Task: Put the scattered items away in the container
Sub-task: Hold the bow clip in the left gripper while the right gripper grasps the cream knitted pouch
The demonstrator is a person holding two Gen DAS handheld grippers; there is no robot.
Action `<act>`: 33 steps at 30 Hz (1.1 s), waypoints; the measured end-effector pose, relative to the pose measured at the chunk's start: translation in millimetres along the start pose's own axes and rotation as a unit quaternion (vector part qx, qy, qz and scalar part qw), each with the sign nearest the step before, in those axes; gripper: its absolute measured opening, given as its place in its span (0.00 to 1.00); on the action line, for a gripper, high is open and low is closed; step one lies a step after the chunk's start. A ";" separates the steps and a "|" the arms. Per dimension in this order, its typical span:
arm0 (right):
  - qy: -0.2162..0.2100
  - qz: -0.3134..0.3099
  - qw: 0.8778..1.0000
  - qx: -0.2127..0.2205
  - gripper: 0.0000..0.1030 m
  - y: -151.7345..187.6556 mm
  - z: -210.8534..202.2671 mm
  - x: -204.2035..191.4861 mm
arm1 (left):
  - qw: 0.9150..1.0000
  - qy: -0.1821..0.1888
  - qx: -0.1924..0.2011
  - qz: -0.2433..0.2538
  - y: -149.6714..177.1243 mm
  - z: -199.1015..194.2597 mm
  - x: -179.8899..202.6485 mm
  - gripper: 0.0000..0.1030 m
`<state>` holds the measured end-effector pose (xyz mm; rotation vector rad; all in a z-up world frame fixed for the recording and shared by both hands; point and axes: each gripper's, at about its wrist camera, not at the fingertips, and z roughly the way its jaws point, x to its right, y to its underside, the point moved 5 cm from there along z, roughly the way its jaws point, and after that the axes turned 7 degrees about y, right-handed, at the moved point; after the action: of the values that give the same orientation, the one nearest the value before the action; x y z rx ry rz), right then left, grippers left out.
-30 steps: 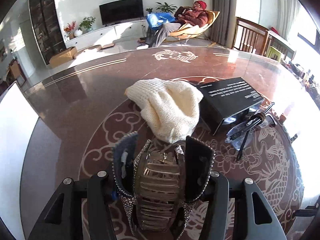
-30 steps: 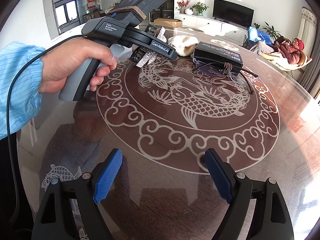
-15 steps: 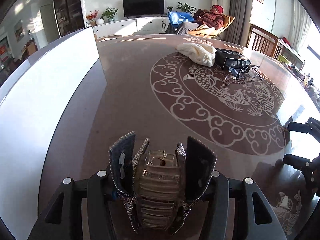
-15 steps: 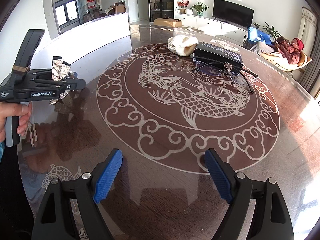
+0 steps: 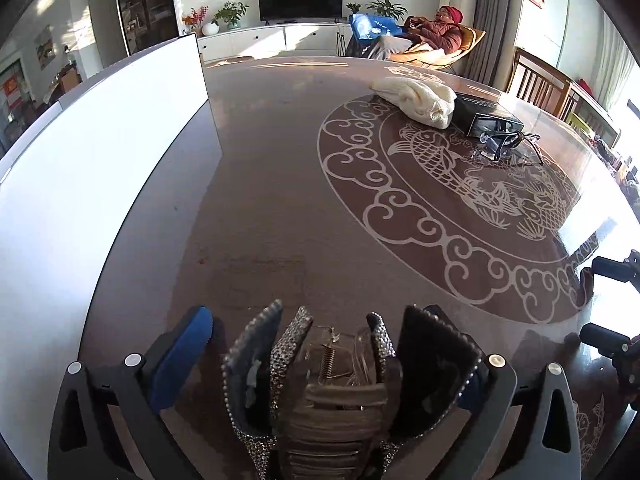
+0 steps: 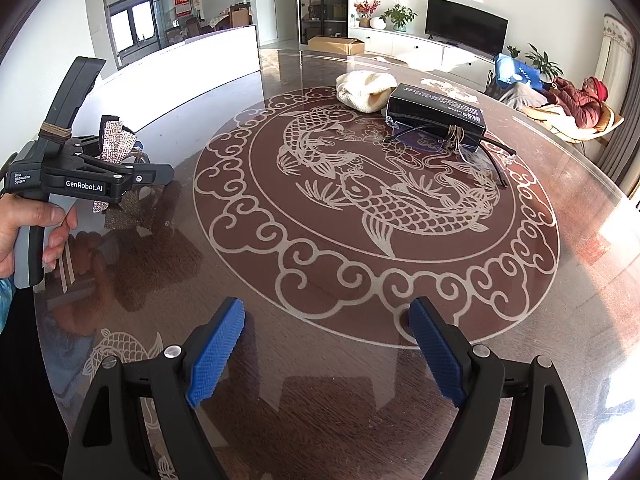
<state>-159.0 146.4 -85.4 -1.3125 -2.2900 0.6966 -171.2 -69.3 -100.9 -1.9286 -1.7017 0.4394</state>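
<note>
A rhinestone hair claw clip (image 5: 344, 384) sits between the fingers of my left gripper (image 5: 320, 356). The jaws stand wide; the left pad (image 5: 180, 356) is clear of the clip, the right one still against it. In the right wrist view the left gripper (image 6: 136, 160) with the clip (image 6: 116, 144) hovers low over the table's left edge. My right gripper (image 6: 328, 356) is open and empty over the near table. A cream knit hat (image 6: 366, 86), a black box (image 6: 436, 116) and glasses (image 6: 472, 148) lie at the far side.
The round glass table (image 6: 360, 280) has a carp pattern. A white panel (image 5: 100, 140) stands along its left. A person reclines in a chair (image 6: 576, 100) beyond the table. My right gripper's tips (image 5: 612, 308) show at the left wrist view's right edge.
My left gripper carried the clip from beside the hat back to the table's near left edge and lowered it. Its jaws have opened wider around the clip. The right gripper has not moved.
</note>
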 end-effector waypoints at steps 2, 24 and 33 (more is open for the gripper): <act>0.000 0.000 1.000 0.000 0.83 0.0 0.1 0.0 | 1.000 0.000 0.000 0.000 -0.2 0.0 -0.1 1.00; -0.006 0.012 1.000 0.006 0.84 -8.9 2.5 4.7 | 1.000 -0.003 0.002 -0.002 0.8 -0.6 0.6 1.00; 0.012 0.028 0.997 0.064 0.84 -189.2 62.2 28.7 | 1.000 -0.003 0.002 -0.002 0.7 -0.7 0.6 1.00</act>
<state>-335.0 76.2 -17.7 -1.3227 -2.1592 0.8276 -170.1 -68.9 -100.7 -1.9231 -1.7055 0.4467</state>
